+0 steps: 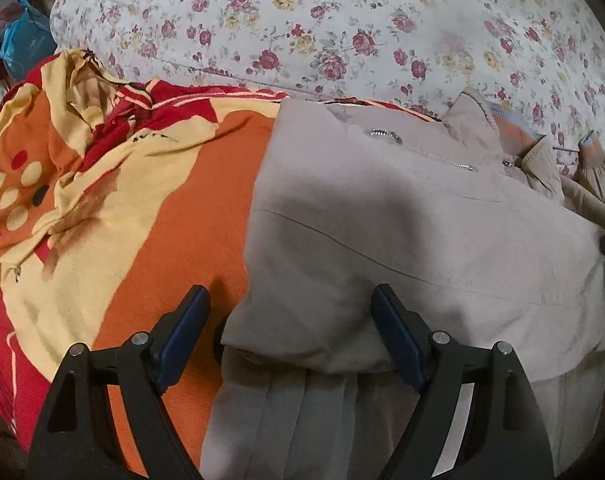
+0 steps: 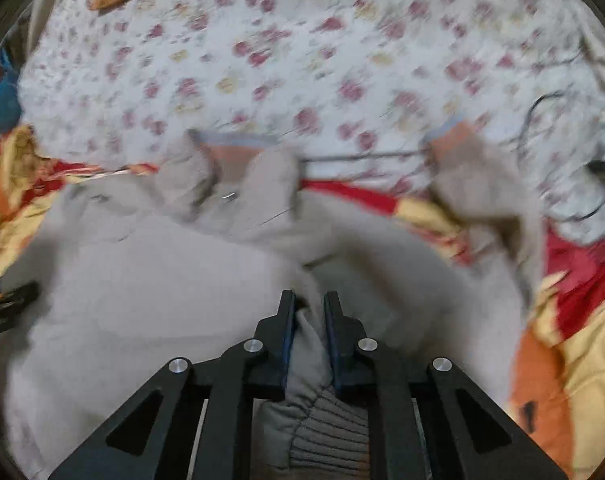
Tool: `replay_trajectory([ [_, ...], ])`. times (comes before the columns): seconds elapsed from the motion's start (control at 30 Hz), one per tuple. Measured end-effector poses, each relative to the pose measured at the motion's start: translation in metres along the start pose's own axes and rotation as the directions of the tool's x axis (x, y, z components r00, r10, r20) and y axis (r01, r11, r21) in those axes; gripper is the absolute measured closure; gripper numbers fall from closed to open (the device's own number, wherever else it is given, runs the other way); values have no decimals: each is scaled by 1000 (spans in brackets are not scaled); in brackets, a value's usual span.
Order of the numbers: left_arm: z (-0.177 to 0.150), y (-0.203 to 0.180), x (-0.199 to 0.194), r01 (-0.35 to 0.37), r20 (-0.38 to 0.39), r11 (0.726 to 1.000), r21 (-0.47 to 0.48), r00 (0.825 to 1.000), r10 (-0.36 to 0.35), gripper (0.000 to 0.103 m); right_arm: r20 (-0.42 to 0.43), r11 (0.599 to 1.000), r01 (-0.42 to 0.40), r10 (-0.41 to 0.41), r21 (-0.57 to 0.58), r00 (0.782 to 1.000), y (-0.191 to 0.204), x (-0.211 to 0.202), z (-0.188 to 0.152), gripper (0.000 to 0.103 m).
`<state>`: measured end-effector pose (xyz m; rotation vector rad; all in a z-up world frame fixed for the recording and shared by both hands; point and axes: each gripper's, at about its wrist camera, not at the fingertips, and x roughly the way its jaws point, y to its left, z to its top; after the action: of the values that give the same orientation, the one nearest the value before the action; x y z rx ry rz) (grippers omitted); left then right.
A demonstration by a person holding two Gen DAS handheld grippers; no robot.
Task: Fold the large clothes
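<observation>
Two tongs work over one beige zip-front cloth jacket spread on a bed. Left tongs stand released, their blue-padded fingers wide apart; the jacket's left edge runs up between them, so the left finger hangs over an orange, yellow and red patterned bedspread and the right finger over beige cloth. Ahead of these tongs lies the jacket's chest with a silver pocket zip, and beyond it a white sheet with red roses. Right tongs are clenched on a bunched fold of the jacket, its ribbed knit hem gathered just behind the fingers. Ahead of them the collar and a sleeve cuff lie blurred. Both tongs point forward across the bed, angled down at the cloth.
</observation>
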<state>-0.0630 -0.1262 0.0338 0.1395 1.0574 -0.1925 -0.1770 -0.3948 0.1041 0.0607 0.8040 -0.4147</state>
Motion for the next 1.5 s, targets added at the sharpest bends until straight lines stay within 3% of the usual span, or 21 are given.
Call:
replay_trajectory([
  [0.1, -1, -2, -2, -13, 12, 1000, 7, 1000, 13, 20, -17, 1000, 10, -10, 27, 1000, -6, 17, -4, 84],
  [0.13, -1, -3, -3, -21, 16, 1000, 11, 1000, 21, 20, -32, 999, 5, -4, 40, 999, -7, 18, -6, 77],
  [0.23, 0, -6, -13, -22, 18, 1000, 17, 1000, 22, 20, -41, 997, -20, 24, 77, 999, -12, -7, -9, 71],
  [0.37, 3, -15, -40, 37, 63, 999, 12, 997, -38, 20, -6, 987, -138, 139, 79, 990, -3, -54, -15, 70],
  [0.47, 3, -31, -48, 55, 73, 997, 51, 996, -58, 20, -72, 976, -207, 212, 74, 975, 5, -50, -22, 70],
  [0.6, -3, -52, -29, 81, 13, 994, 74, 997, -82, 20, -131, 989, -130, 137, 63, 982, 9, -15, -35, 71],
  [0.67, -8, -62, -16, 53, -10, 992, 116, 999, -52, 20, -154, 992, -119, 125, 49, 980, 10, 3, -40, 71],
  [0.77, -15, -70, -10, 17, 26, 986, 168, 999, -22, 19, -136, 989, -141, 146, 45, 980, 8, 4, -37, 68],
  [0.93, -15, -67, -9, 34, 36, 983, 179, 999, -41, 18, -54, 949, -266, 279, 171, 959, -15, -22, -31, 57],
  [1.1, -15, -68, -8, 31, 40, 983, 181, 998, -39, 17, -129, 971, -199, 216, 134, 968, -5, 2, -34, 57],
  [1.2, -15, -68, -8, 31, 41, 983, 180, 998, -39, 17, -117, 979, -182, 192, 95, 974, 2, -3, -33, 57],
  [1.4, -15, -68, -10, 35, 38, 983, 178, 998, -42, 17, -52, 945, -285, 296, 160, 954, -12, -21, -27, 55],
  [1.5, -12, -63, -20, 58, 56, 986, 158, 996, -67, 17, 31, 920, -343, 344, 187, 939, -28, -45, -18, 54],
])
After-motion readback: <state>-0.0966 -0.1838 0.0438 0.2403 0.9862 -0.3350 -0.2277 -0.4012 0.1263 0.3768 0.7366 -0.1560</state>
